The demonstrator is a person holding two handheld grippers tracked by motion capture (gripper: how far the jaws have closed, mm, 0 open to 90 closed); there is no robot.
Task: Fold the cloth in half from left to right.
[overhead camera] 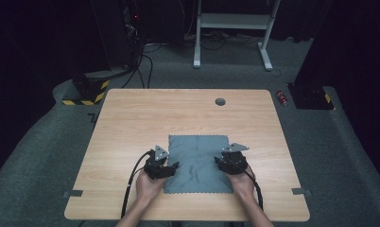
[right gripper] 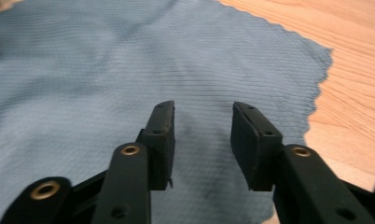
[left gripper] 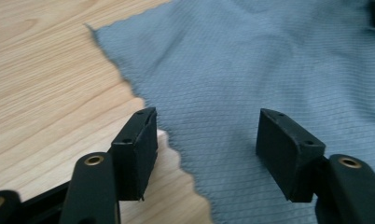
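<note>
Hovering over the cloth [overhead camera: 197, 163], flat near the table's [overhead camera: 131, 118] front: left gripper [left gripper: 206, 140] gapes, right gripper [right gripper: 202, 135] half-open, both empty. Shallow pinches could slip off the thin fabric.

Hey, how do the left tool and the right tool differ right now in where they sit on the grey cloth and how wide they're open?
The left tool sits at the grey cloth's left edge, one jaw over bare wooden table, one over fabric; the right tool has both jaws over the cloth, near its right edge. The left tool's jaws stand wider apart than the right tool's. Both are open, gripping nothing, and point inward across the cloth.
</note>
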